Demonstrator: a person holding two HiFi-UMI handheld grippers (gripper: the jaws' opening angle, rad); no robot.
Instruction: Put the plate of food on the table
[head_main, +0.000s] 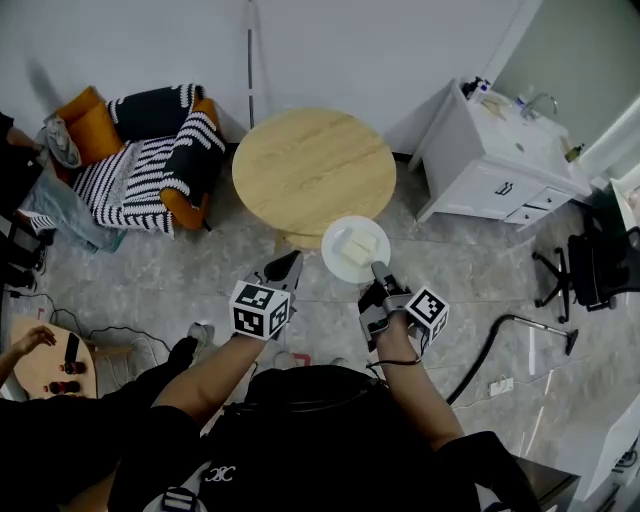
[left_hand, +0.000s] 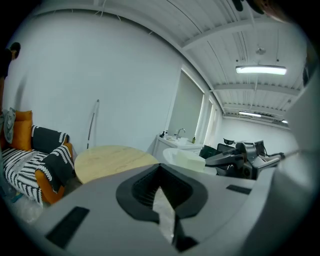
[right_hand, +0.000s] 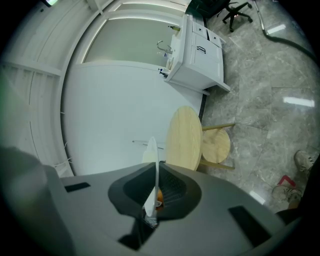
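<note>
Now right tool (head_main: 378, 271) clamped on plate (head_main: 343, 268) rim; plate with pale food block (head_main: 358, 247) held level in air, just beside counter (head_main: 312, 168) near edge; left tool (head_main: 284, 268) jaws together, empty.

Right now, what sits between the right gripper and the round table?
Only the plate of food, its rim in the right gripper's jaws, by the table's edge; head view shows it.
</note>
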